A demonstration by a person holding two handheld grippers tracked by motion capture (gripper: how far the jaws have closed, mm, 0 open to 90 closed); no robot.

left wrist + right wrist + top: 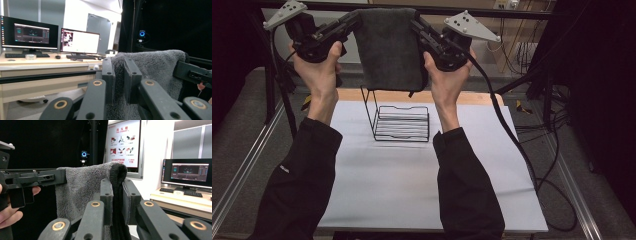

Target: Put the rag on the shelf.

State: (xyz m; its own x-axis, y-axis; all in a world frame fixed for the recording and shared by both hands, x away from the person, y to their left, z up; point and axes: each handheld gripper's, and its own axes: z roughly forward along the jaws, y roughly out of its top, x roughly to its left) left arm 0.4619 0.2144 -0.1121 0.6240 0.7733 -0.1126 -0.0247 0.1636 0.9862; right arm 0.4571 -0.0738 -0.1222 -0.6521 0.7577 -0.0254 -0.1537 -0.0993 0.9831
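Both hands were up high w/ a dark grey terry-cloth towel stretched between them, hanging above the far part of the white tabletop. The left gripper was clenched on the towel's top corner at roughly 10 o'clock of the cloth in the high view; in the left gripper view its pads pinched the pile tight. The right gripper was likewise clamped on the opposite top corner at abt 2 o'clock, w/ the folded black hem squeezed between its jaws in the right gripper view.

Below the towel's lower edge, at 6 o'clock from it, stood a black wire rack w/ an upright frame on its left side, apart from the cloth.

Judged step: carrying the towel over to drape on the rack. To do it well: keep both grips firm and level so the top edge stays taut, no sag. Bring the cloth's middle over the rack's upright bar, lower both hands evenly, and let go only once the fabric's weight sat on the wire. Uneven lowering could've let it slide off one side.
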